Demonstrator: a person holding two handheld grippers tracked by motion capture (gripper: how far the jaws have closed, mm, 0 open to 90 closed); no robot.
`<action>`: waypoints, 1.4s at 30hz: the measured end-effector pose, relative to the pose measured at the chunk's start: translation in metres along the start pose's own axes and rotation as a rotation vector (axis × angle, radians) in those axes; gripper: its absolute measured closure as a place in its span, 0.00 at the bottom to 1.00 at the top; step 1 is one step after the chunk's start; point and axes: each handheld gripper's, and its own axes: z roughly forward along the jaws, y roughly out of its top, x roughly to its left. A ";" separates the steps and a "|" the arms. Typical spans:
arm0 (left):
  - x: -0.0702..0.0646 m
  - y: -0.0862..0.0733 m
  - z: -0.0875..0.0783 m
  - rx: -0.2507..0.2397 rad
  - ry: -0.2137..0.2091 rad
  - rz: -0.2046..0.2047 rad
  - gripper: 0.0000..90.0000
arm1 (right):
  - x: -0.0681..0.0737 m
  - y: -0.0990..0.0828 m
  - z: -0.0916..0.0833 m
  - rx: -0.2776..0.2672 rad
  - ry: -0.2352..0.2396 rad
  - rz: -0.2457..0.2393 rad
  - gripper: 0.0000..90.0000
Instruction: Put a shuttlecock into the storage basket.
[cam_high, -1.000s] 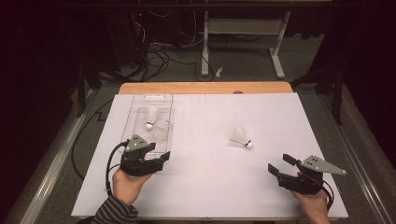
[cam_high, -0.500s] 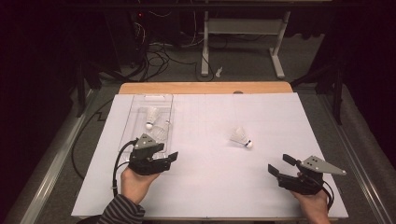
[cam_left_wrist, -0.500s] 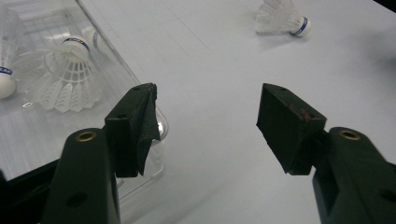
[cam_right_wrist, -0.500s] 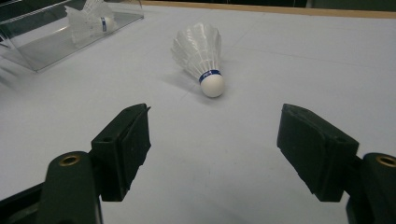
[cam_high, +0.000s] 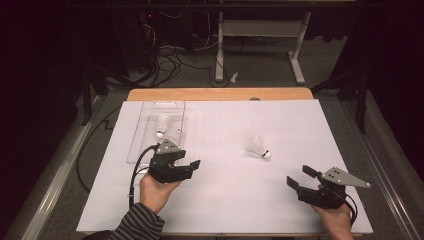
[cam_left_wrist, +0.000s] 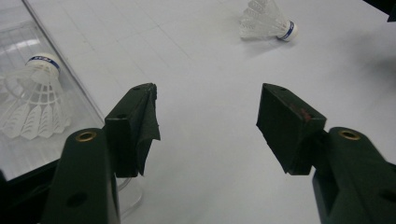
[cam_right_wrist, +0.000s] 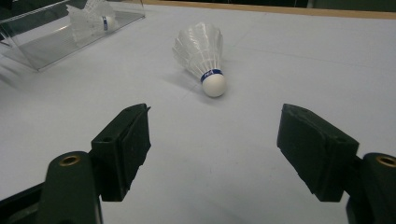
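Two shuttlecocks are lying on the bench (cam_high: 220, 200): one shuttlecock (cam_high: 259, 147) is resting on the white sheet ahead of the right tool (cam_high: 301, 177), between the two tools, and the other shuttlecock (cam_high: 162, 125) is sitting inside one clear tray (cam_high: 145, 145) just beside the left tool (cam_high: 191, 166). Both tools are standing wide open, holding and touching nothing.
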 end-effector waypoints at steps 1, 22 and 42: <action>-0.001 0.000 0.001 0.001 0.001 0.003 0.42 | 0.000 0.000 0.000 0.000 0.000 0.000 0.29; -0.013 0.002 0.027 0.037 -0.023 -0.012 0.44 | 0.000 0.000 0.000 0.003 -0.004 0.000 0.29; -0.028 0.002 0.045 0.077 -0.052 0.007 0.47 | -0.001 0.000 -0.001 -0.001 -0.003 0.000 0.29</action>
